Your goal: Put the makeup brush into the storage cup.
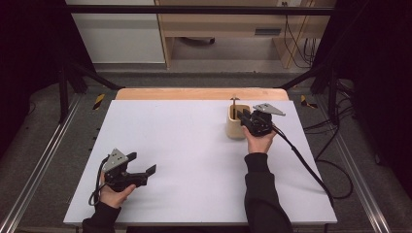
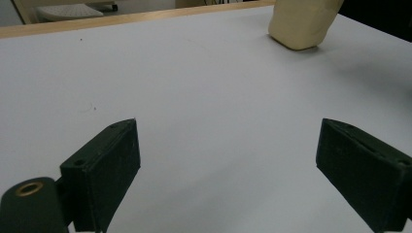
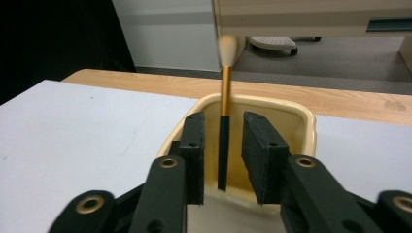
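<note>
Black left gripper (image 1: 144, 164) rests near, jaws wide and empty. Farther off, right gripper (image 3: 222, 155) hangs over the cup (image 3: 296, 121), jaws slightly parted, clear of the brush (image 3: 224, 126) standing inside. Release step; next, lift straight away.

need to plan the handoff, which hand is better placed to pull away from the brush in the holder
Right. The right gripper sits at the cream holder, its jaws slightly apart either side of the upright brush, pads not pressing it. The left gripper rests open near the table's front left, far off.
</note>
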Motion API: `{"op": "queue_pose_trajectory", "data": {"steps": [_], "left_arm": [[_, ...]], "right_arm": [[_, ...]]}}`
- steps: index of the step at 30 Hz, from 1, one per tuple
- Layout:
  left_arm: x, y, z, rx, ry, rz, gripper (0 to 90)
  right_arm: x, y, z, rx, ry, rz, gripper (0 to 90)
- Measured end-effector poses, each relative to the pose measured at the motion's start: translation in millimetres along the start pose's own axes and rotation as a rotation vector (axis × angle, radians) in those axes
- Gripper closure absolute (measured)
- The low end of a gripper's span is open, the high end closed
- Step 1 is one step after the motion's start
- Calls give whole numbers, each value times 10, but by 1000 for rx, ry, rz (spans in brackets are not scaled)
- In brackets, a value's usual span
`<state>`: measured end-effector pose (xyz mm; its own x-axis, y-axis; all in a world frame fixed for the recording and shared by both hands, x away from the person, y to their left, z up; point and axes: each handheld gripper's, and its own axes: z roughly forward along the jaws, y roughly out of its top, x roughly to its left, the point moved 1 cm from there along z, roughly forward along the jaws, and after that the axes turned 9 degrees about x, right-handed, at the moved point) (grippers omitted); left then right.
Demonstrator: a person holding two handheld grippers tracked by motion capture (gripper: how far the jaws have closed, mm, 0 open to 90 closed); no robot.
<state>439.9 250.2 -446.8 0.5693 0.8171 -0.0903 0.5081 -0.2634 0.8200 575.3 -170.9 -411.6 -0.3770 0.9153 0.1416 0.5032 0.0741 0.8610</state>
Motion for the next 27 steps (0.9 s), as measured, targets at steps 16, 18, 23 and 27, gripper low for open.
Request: {"op": "queue_pose_trajectory", "data": {"steps": [16,18,23,27], "left_arm": [[13,1,-8,-2,5,-6,83],[16,2,-9,-4,6,-8,83],[31,6,-22,-5,9,-12,83],[44,5,-26,-8,11,-15,83]], "right_arm": [[165,-156,-636,-10,91,-91,309],[182,-203,-688,0,83,-102,259],[204,-336,-822,4,91,-110,133],[214,-427,-905,21,114,-127,80]]}}
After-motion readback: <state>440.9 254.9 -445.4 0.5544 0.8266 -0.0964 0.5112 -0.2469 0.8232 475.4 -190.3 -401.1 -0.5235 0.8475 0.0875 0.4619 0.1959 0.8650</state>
